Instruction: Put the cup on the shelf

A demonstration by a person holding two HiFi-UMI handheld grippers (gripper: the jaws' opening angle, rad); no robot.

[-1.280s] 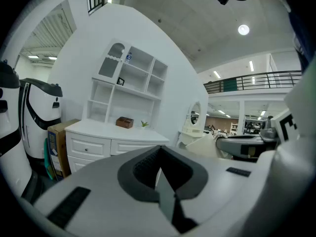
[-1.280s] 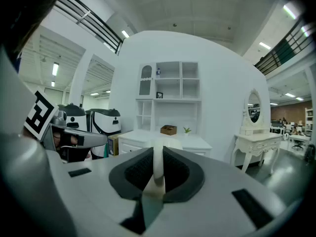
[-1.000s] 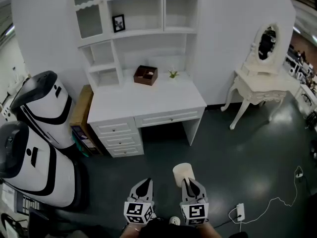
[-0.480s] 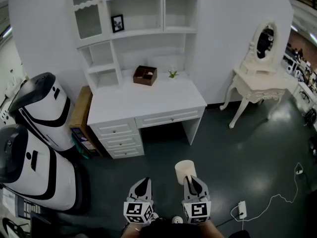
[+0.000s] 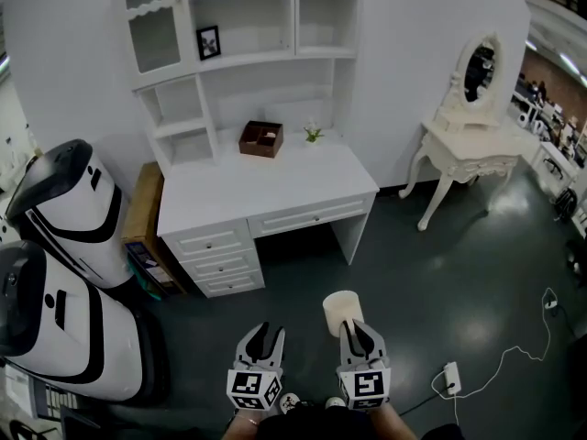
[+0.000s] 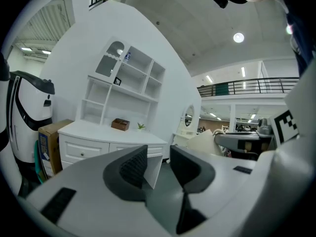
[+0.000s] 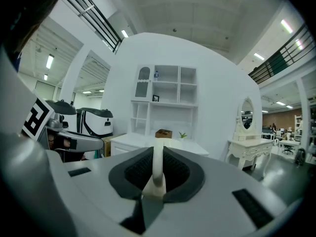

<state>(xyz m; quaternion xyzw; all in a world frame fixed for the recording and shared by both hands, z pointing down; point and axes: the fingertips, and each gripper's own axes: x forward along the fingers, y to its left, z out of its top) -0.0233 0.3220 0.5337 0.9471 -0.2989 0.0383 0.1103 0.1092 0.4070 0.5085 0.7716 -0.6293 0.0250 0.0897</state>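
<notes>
A cream cup [image 5: 341, 307] hangs over the dark floor with my right gripper [image 5: 353, 330] shut on its rim. In the right gripper view the cup's wall [image 7: 158, 158] stands edge-on between the pads. My left gripper [image 5: 261, 339] hovers beside it to the left; its jaws are opening and nothing is between them [image 6: 159, 165]. The cup [image 6: 206, 143] also shows at the right of the left gripper view. The white shelf unit [image 5: 246, 44] rises over a white desk [image 5: 303, 183] ahead, well apart from both grippers.
On the desk sit a brown box [image 5: 261, 138] and a small plant [image 5: 314, 133]; a framed picture [image 5: 208, 41] stands on a shelf. Two white-and-black machines [image 5: 64, 211] and a cardboard box [image 5: 138, 216] stand left. A dressing table with mirror [image 5: 466, 147] is right; a power strip [image 5: 451, 377] lies on the floor.
The left gripper's jaws have parted a little. The right gripper still holds the cup, now slightly lower in the head view, and the furniture has slid a little leftward.
</notes>
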